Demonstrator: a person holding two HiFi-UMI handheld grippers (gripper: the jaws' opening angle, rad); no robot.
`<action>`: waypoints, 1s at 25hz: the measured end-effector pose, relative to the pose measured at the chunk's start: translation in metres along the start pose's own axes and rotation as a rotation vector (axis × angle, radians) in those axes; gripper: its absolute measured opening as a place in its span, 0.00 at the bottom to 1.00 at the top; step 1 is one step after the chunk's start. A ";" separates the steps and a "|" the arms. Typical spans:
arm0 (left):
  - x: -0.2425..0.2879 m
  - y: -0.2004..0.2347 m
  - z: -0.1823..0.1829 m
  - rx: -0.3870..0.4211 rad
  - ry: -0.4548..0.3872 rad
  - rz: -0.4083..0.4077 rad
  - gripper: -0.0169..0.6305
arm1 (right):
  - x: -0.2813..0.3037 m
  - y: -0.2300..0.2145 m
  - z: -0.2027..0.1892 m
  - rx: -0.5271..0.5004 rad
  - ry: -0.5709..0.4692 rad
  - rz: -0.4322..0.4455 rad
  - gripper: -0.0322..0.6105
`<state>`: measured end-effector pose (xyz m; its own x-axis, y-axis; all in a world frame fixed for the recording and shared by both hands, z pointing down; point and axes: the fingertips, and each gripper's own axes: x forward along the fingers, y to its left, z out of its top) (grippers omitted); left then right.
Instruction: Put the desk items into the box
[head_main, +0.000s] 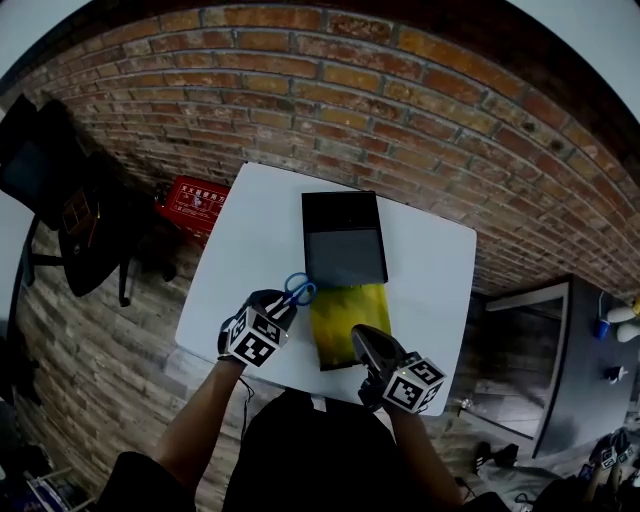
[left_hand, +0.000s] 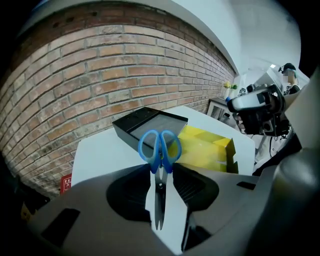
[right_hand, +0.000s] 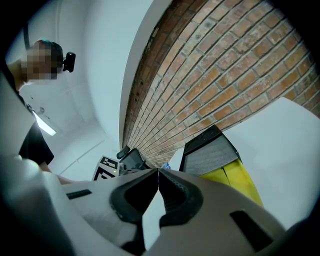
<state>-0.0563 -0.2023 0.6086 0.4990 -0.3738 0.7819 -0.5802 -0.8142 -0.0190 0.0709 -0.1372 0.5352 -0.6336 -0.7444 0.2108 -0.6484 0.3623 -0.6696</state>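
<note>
- Left gripper (left_hand: 161, 172) is clamping the scissors (left_hand: 159, 147) with its jaws partly apart. The pads are pressing on the shanks just below the blue handle loops.
- Scissors are pointing handles away from the person and blades back between the jaws. They are sitting just left of the yellow box (head_main: 345, 322), by its far-left corner.
- Right gripper (right_hand: 158, 173) is holding nothing, its jaws pressed fully together. It is hovering at the yellow box's near-right corner.
- Yellow box is lying open on the white table (head_main: 250, 250), near the edge closest to the person. Can't tell what is inside.
- Black tray (head_main: 344, 250) with a grey inner face is lying just beyond the yellow box, touching its far edge.
- Red crate (head_main: 190, 205) is standing on the floor, well left of the yellow box and further out, beside the table's left edge.
- Brick wall (head_main: 350, 90) is running behind everything, past the yellow box and the tray.
</note>
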 end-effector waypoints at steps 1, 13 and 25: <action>-0.001 -0.005 0.005 0.013 -0.006 -0.006 0.26 | -0.003 -0.001 0.002 0.000 -0.007 -0.004 0.09; 0.025 -0.060 0.056 0.177 -0.035 -0.116 0.26 | -0.051 -0.027 0.010 0.018 -0.080 -0.093 0.09; 0.068 -0.112 0.081 0.328 -0.004 -0.256 0.26 | -0.087 -0.052 0.016 0.053 -0.145 -0.184 0.09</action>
<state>0.0946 -0.1729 0.6138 0.6031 -0.1423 0.7848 -0.2017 -0.9792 -0.0226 0.1669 -0.1003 0.5402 -0.4365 -0.8696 0.2309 -0.7220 0.1854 -0.6666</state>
